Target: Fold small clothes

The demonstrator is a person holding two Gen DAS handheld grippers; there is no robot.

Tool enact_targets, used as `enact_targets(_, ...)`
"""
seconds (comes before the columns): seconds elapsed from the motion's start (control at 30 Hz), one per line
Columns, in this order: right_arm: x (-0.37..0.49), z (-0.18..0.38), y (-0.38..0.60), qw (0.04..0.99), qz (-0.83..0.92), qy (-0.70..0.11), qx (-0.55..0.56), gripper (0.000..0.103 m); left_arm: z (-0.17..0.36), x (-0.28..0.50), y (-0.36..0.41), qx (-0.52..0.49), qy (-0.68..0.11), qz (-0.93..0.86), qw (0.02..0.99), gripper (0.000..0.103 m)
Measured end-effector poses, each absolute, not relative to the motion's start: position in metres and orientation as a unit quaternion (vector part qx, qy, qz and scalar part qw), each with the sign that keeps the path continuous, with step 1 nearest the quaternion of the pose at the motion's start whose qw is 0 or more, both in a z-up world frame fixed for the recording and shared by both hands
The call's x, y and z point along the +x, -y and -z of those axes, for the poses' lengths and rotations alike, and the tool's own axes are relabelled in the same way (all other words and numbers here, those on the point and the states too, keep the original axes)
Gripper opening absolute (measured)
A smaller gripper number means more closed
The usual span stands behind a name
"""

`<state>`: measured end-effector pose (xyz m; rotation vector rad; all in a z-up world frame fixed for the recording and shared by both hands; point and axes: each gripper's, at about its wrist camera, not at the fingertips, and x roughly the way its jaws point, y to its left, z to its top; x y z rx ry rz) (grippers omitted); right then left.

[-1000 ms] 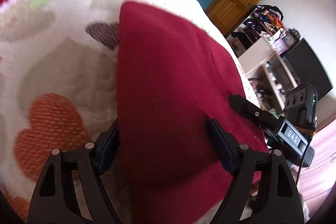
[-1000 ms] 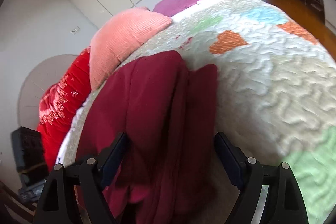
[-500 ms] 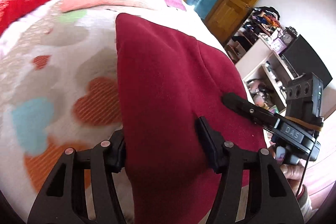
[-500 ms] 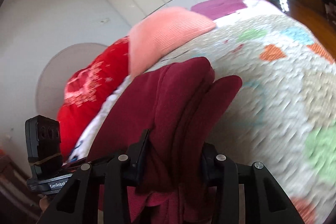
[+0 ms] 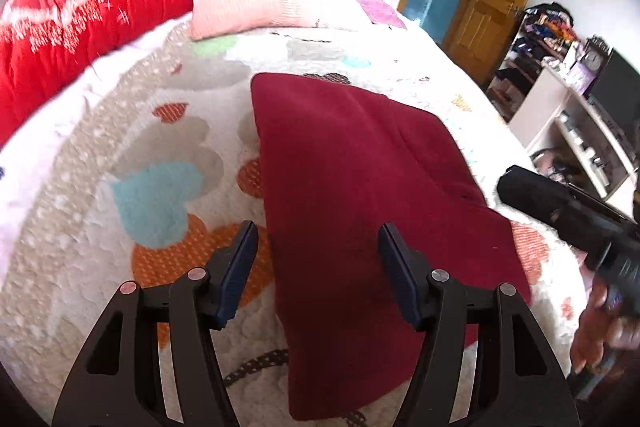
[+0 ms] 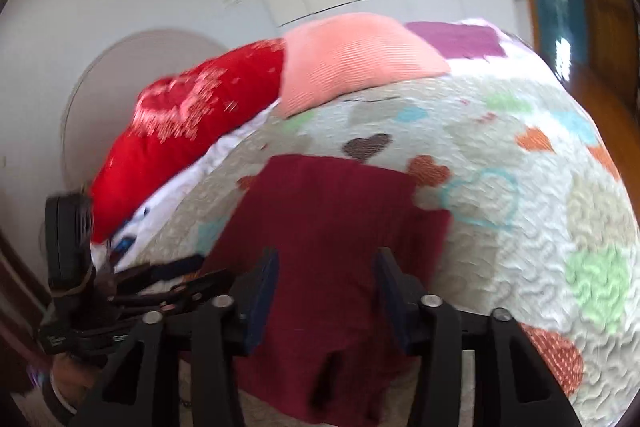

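Both grippers, left [image 5: 316, 267] opening (right [image 6: 326, 291] parted), have lifted off the maroon garment [image 5: 360, 195].

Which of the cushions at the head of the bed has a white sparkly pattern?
The bright red cushion, lying on the left in the left wrist view. The pale pink pillow beside it is plain, with only a fine ribbed texture.

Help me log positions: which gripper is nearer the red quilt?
Left. The left gripper, jaws opening and empty, hangs over the maroon garment edge on the red quilt side; the right gripper is over the garment's opposite side, farther away.
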<state>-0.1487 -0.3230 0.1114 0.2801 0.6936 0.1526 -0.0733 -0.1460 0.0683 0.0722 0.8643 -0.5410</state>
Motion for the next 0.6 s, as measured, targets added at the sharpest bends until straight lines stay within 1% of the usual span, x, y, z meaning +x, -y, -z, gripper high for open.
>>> enact_targets(0.07, -0.143, -0.104, 0.312, 0.928, -0.065, -0.352, 0.105, 0.037, -0.061, -0.073, 0.153, 0.043, -0.413, 0.249, 0.875, 0.062)
enact_targets(0.1, -0.138, -0.092, 0.308, 0.923, -0.045, -0.371, 0.091, 0.036, -0.056, -0.071, 0.153, 0.042, -0.413, 0.250, 0.875, 0.062)
enact_targets(0.17, -0.138, -0.066, 0.311, 0.912, -0.024, -0.398, 0.091, 0.035, -0.053, -0.070, 0.152, 0.038, -0.414, 0.253, 0.874, 0.063)
enact_targets(0.23, -0.143, -0.046, 0.317, 0.914, -0.019, -0.393, 0.104, 0.035, -0.052, -0.072, 0.153, 0.036, -0.408, 0.248, 0.878, 0.063)
enact_targets(0.33, -0.153, -0.052, 0.326, 0.911, -0.026, -0.387, 0.137, 0.035, -0.058, -0.079, 0.158, 0.046, -0.397, 0.242, 0.884, 0.063)
enact_targets(0.47, -0.175, -0.073, 0.314, 0.924, -0.022, -0.366, 0.111, 0.035, -0.064, -0.087, 0.157, 0.050, -0.386, 0.238, 0.890, 0.063)
enact_targets(0.53, -0.180, -0.069, 0.306, 0.925, -0.015, -0.369, 0.092, 0.035, -0.067, -0.092, 0.155, 0.049, -0.379, 0.233, 0.894, 0.063)
enact_targets(0.6, -0.177, -0.052, 0.303, 0.916, -0.003, -0.391, 0.086, 0.035, -0.072, -0.097, 0.152, 0.051, -0.370, 0.228, 0.899, 0.063)
